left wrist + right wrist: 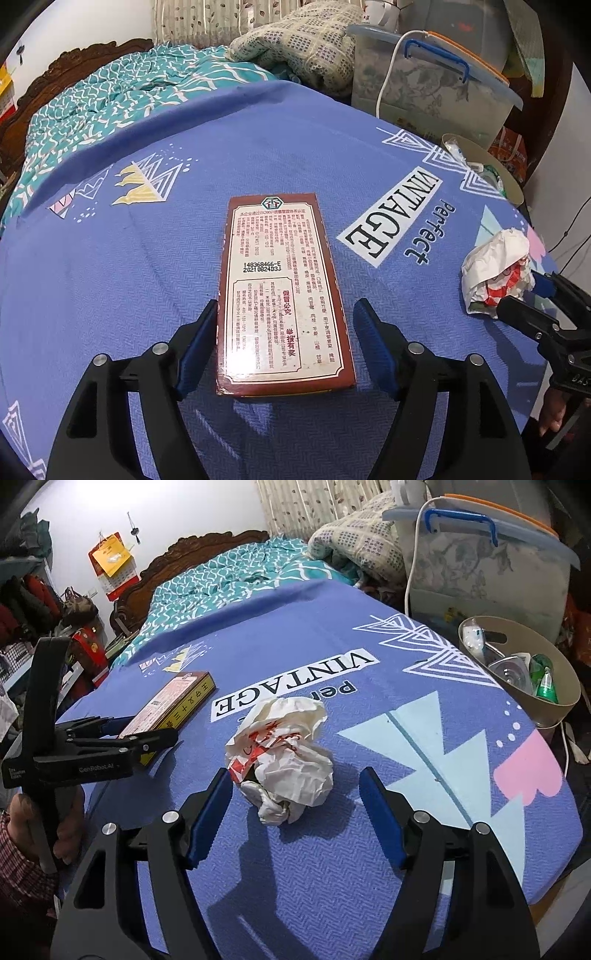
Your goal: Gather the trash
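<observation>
A flat red-brown carton with printed text lies on the blue bedsheet. My left gripper is open, its blue pads on either side of the carton's near end, the left pad close to its edge. A crumpled white and red paper wrapper lies on the sheet. My right gripper is open with the wrapper's near part between its pads. The wrapper also shows in the left wrist view, the carton in the right wrist view.
A tan waste bin holding bottles and plastic stands off the bed's right edge. A clear storage box with a blue handle and a white cable sits behind it. A teal quilt and a folded blanket lie at the bed's far end.
</observation>
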The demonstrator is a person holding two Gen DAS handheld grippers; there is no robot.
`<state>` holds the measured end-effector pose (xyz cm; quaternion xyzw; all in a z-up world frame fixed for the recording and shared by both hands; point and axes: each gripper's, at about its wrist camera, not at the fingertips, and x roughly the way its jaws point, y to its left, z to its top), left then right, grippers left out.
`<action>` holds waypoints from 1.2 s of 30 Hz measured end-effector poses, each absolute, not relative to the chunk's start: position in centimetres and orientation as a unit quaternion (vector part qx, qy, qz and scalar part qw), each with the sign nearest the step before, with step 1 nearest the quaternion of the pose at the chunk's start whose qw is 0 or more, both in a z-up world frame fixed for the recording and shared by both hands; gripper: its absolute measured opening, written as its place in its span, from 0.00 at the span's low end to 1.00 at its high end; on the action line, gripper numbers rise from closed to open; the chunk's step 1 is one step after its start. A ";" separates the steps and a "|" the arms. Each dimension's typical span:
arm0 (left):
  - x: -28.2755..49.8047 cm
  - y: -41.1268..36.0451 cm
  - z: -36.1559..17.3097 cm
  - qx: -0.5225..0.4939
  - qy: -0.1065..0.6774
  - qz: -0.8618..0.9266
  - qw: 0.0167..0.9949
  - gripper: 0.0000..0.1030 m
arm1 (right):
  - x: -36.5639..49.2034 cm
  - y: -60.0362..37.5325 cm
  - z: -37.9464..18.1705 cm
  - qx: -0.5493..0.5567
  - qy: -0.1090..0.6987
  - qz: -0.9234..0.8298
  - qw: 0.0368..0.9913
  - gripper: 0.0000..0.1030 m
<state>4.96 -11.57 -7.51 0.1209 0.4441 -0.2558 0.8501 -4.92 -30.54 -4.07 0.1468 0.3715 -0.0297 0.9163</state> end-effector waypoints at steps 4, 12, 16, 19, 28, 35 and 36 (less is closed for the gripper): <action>5.3 -11.1 -7.3 0.103 0.448 -0.259 0.850 0.67 | -4.8 -30.4 -4.1 0.139 0.369 -0.027 0.918 0.70; 5.3 -10.5 -7.0 0.081 0.455 -0.245 0.852 0.54 | -4.4 -30.0 -4.0 0.126 0.367 -0.010 0.922 0.66; 4.9 -11.0 -7.0 0.093 0.451 -0.240 0.855 0.54 | -3.9 -29.9 -4.2 0.106 0.376 0.007 0.920 0.37; 5.0 -12.1 -6.1 0.075 0.456 -0.270 0.845 0.53 | -4.1 -30.6 -3.9 0.111 0.364 0.007 0.925 0.35; 5.7 -24.8 -1.1 0.107 0.409 -0.396 0.815 0.54 | -6.1 -42.2 -1.4 0.213 0.296 -0.090 0.927 0.35; 6.9 -39.7 -0.4 0.151 0.395 -0.486 0.765 0.54 | -5.6 -54.4 -1.4 0.230 0.291 -0.197 0.908 0.36; 7.1 -42.2 -0.7 0.159 0.399 -0.495 0.756 0.54 | -5.2 -55.4 -1.6 0.227 0.296 -0.203 0.905 0.38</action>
